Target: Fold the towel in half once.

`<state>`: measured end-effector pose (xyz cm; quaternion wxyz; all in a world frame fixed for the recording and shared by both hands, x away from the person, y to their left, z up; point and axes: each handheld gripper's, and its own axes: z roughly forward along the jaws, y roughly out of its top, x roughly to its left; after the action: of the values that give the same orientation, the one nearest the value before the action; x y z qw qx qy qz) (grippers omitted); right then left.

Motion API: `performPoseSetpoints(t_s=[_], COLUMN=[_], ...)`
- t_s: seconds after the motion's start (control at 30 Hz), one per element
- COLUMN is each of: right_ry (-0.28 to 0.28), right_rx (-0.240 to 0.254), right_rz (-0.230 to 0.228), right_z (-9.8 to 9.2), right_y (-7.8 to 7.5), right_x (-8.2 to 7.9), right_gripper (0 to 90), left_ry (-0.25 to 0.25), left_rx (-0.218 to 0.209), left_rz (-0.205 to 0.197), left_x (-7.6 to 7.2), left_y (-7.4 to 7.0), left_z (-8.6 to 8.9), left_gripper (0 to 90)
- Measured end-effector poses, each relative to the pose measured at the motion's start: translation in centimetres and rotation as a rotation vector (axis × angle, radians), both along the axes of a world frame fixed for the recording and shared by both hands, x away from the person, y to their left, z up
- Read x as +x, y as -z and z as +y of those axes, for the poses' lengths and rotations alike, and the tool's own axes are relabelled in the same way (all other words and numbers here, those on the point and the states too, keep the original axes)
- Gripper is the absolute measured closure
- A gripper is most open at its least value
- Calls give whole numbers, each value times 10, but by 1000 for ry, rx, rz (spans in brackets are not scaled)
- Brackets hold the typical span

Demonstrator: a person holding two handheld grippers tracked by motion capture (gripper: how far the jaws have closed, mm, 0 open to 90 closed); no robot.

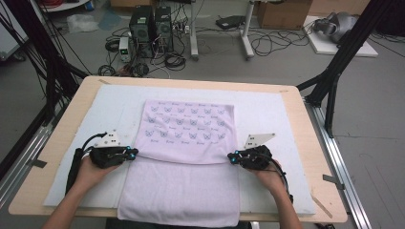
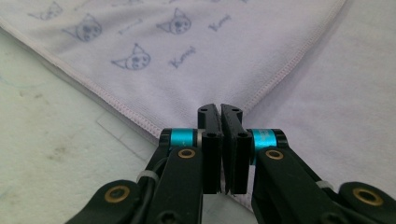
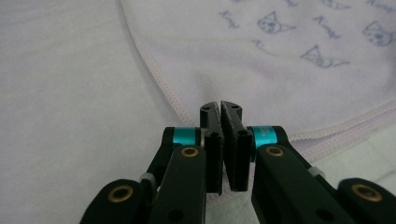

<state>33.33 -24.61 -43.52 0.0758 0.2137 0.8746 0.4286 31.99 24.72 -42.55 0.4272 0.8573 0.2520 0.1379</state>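
Observation:
A pale lilac towel printed with small cat faces lies on the white mat, its upper layer folded over a plain lower part. My left gripper sits at the fold's left edge. In the left gripper view its jaws are pressed together on the towel's stitched hem. At the fold's right edge my right gripper mirrors it. Its jaws are pinched on the towel's edge, and the cloth puckers at the tips.
A white mat covers most of the wooden table, leaving bare wood around its border. Black frame posts stand at the table's far corners. Computer towers and cables lie on the floor beyond.

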Motion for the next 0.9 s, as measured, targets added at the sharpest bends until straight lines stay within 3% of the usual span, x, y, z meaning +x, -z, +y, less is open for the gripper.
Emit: performPoseSetpoints(t_s=[0.17, 0.3, 0.53, 0.6, 0.7, 0.9], right_ry=[-4, -22, -89, -108, -97, -98], right_rx=[27, 38, 27, 20, 20, 10], right_rz=[-42, -70, -56, -45, -46, -25], right_z=[-5, -7, -7, -7, -11, -3], right_y=[-26, -43, -42, -39, -38, -25], right_x=[-5, -21, -71, -82, -86, -68], right_gripper=[878, 878, 871, 791, 731, 642], left_ry=[18, 46, 94, 90, 77, 90], left_rx=[-21, -22, -1, -1, -4, -4], left_rz=[-41, -63, -51, -47, -36, 5], left_x=[-12, -33, -82, -90, -88, -68], left_y=[-27, -40, -34, -31, -28, -11], left_z=[2, 4, 9, 11, 15, 5], left_gripper=[865, 865, 859, 787, 684, 673])
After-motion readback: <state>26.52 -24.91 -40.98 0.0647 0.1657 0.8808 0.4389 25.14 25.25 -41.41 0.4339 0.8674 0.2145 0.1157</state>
